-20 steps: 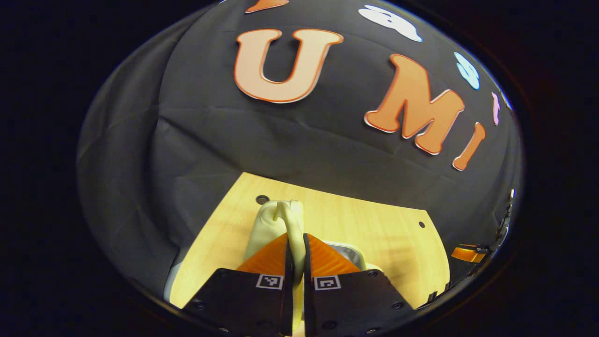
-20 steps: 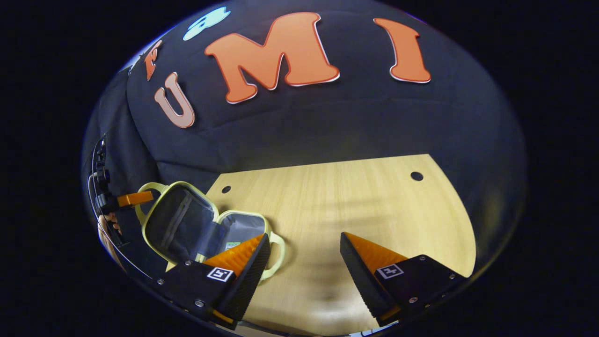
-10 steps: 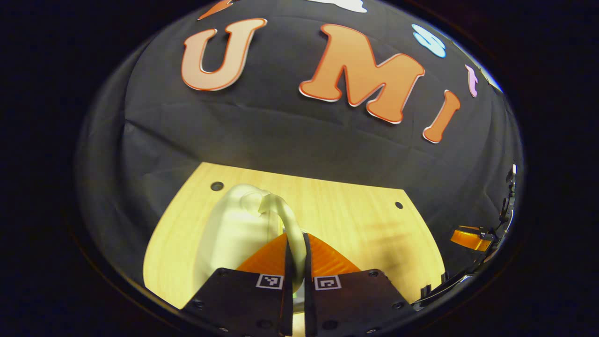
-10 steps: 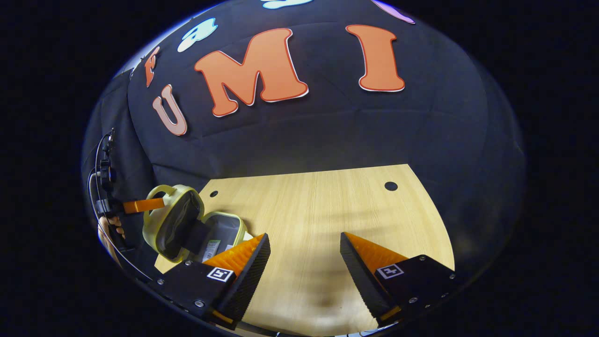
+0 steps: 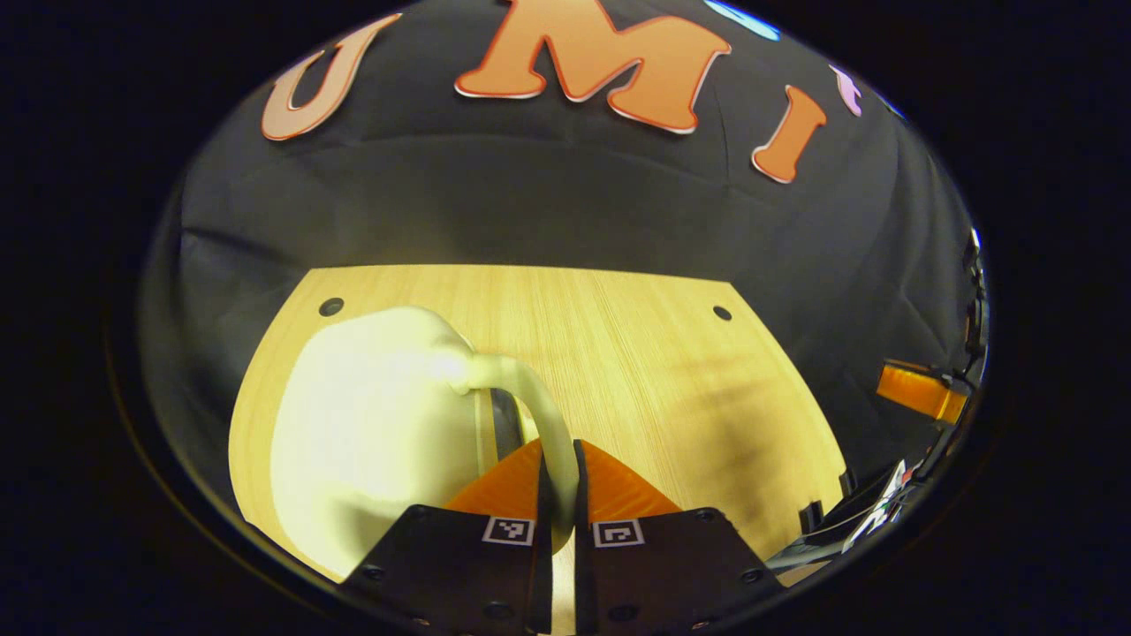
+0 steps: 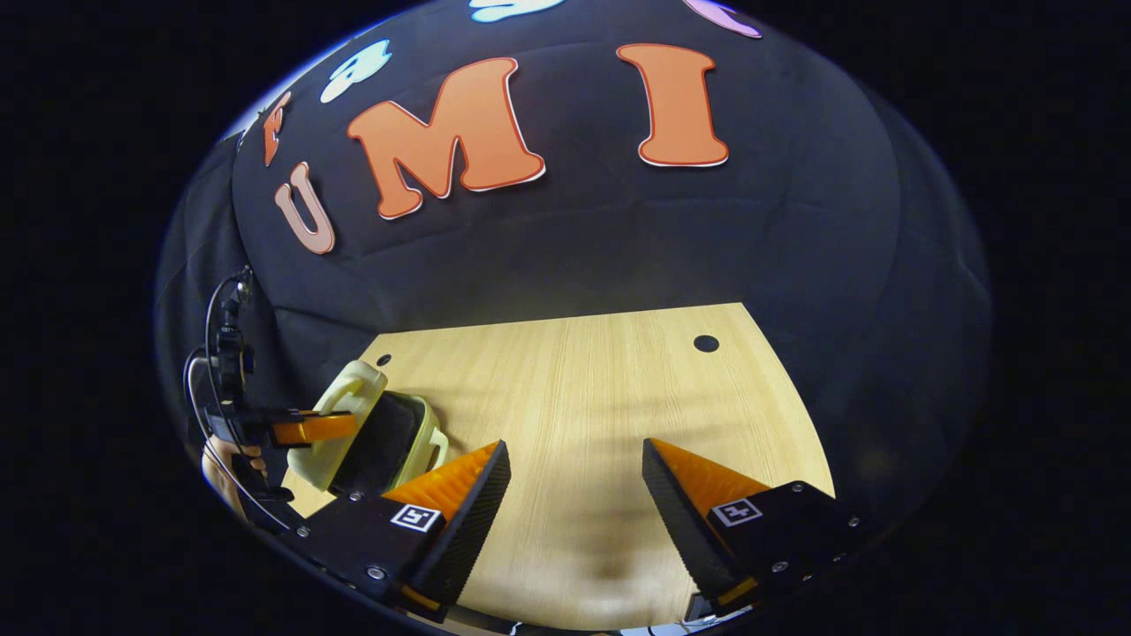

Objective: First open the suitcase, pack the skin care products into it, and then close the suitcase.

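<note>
Now suitcase (image 5: 371, 424) lid lower than before; left gripper (image 5: 563, 464) fingers pinching handle (image 5: 539, 415); right gripper (image 6: 576, 481) wide.

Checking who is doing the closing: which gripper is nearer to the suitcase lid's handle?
Left. The left gripper is shut on the lid handle of the suitcase. The right gripper hangs open over the bare table, apart from the suitcase.

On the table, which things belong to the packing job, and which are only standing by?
Belonging to the job:
- suitcase, lid nearly shut
- its handle, pinched in the left claw

Standing by:
- right claw, open, above the bare table
</note>
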The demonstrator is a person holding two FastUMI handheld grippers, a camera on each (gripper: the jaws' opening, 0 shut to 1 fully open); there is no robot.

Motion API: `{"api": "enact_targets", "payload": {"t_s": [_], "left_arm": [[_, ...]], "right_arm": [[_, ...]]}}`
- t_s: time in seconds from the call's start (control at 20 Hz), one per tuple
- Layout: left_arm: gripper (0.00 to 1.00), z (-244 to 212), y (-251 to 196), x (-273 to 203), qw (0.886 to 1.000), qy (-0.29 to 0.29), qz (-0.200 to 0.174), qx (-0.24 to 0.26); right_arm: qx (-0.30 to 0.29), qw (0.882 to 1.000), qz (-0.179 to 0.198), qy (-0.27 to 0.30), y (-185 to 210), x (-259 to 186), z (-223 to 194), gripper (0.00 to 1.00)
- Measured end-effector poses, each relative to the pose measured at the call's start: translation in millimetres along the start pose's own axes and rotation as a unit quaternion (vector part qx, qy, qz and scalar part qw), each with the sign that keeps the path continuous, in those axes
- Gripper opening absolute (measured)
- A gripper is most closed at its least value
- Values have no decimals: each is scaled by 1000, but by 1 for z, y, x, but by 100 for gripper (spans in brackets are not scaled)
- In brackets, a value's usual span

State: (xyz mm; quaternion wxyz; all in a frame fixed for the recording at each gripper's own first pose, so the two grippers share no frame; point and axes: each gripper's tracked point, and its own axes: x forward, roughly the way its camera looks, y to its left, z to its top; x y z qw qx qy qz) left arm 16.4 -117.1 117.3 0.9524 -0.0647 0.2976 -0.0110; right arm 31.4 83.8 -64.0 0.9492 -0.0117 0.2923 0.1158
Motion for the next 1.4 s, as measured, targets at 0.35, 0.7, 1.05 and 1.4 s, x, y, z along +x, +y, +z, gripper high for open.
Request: {"api": "enact_targets", "payload": {"t_s": [0.35, 0.7, 1.05, 1.4], "left_arm": [[10, -53, -20, 57, 997, 58, 17, 40], [10, -65, -26, 79, 993, 83, 47, 67], [85, -11, -45, 32, 998, -15, 54, 36], [99, 93, -70, -88, 966, -233, 99, 56]], "right_arm": [[3, 1000, -9, 22, -18, 0, -23, 96], [2, 999, -5, 35, -22, 1, -35, 96], [-4, 1000, 2, 17, -13, -2, -28, 96], [-53, 994, -5, -98, 9, -26, 26, 96]]}}
